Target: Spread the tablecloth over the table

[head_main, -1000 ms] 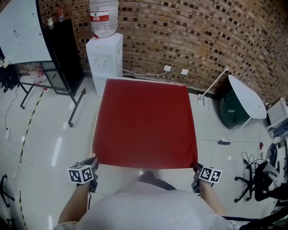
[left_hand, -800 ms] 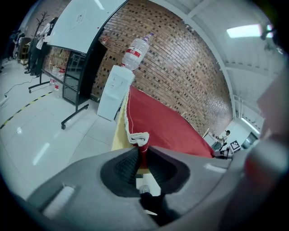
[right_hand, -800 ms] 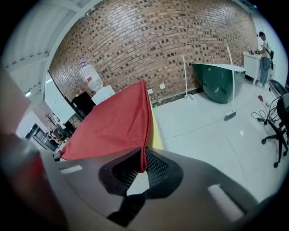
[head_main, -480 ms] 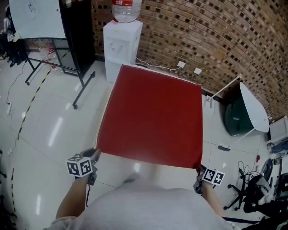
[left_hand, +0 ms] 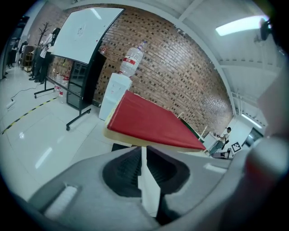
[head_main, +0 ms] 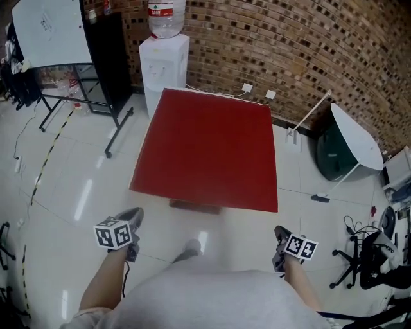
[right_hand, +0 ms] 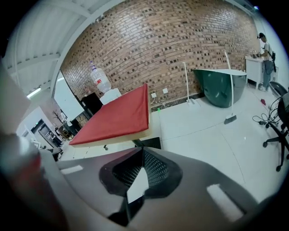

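Head view: red tablecloth (head_main: 209,151) is seen spread over the counter (left_hand: 125,138), far beyond both grippers.
Left gripper (head_main: 135,214): jaws closing, narrow gap, nothing between.
Right gripper (head_main: 279,231): jaws pressed together, nothing held.

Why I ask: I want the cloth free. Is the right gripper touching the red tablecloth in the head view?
No: the right gripper hangs over the floor, apart from the tablecloth.

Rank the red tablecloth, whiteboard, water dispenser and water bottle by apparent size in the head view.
1. red tablecloth
2. whiteboard and water dispenser: about alike, and the frame edge crops the whiteboard
3. water bottle, smallest, also cropped
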The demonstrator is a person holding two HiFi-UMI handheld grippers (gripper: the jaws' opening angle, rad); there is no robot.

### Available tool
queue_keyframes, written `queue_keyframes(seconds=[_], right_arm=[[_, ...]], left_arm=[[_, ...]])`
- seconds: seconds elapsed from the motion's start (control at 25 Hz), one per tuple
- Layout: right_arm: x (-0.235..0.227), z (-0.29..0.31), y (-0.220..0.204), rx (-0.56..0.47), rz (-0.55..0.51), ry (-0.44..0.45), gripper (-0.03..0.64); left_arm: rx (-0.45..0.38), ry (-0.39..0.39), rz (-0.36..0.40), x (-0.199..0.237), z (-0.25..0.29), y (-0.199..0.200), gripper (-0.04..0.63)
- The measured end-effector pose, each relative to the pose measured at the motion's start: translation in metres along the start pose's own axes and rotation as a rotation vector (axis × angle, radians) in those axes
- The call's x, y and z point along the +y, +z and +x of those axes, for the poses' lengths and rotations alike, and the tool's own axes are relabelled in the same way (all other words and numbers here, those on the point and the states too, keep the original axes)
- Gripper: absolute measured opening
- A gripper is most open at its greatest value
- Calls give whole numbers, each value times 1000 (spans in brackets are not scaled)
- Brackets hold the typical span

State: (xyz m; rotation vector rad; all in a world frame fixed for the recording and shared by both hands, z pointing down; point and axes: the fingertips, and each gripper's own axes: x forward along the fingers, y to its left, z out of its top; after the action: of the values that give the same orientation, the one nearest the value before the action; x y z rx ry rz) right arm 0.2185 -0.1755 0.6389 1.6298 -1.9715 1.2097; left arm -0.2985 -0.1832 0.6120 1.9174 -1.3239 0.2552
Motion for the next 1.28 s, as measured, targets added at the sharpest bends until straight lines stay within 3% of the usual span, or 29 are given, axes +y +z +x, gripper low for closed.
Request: queue_keyframes(seconds=[0.08, 0.44, 0.68, 0.84, 1.0, 1.28], right_arm=[[12, -23, -17, -21, -13, 51, 2], [86, -163, -89, -49, -178, 349, 2], [130, -239, -137, -47, -250, 442, 2], [170, -273, -155, -79, -258, 519, 2], [201, -297, -187, -80, -306, 546, 2], [237, -335, -289, -59, -263, 559, 2]], left_arm=[[-16, -49, 14, -34, -13, -16, 2], [-13, -363, 46, -225, -90, -114, 2], [13, -491, 189, -320, -155, -149, 2], [54, -512, 284, -347, -189, -169, 2], [105, -537, 312, -356, -218, -198, 2], [148, -562, 399, -350, -295, -276, 2]])
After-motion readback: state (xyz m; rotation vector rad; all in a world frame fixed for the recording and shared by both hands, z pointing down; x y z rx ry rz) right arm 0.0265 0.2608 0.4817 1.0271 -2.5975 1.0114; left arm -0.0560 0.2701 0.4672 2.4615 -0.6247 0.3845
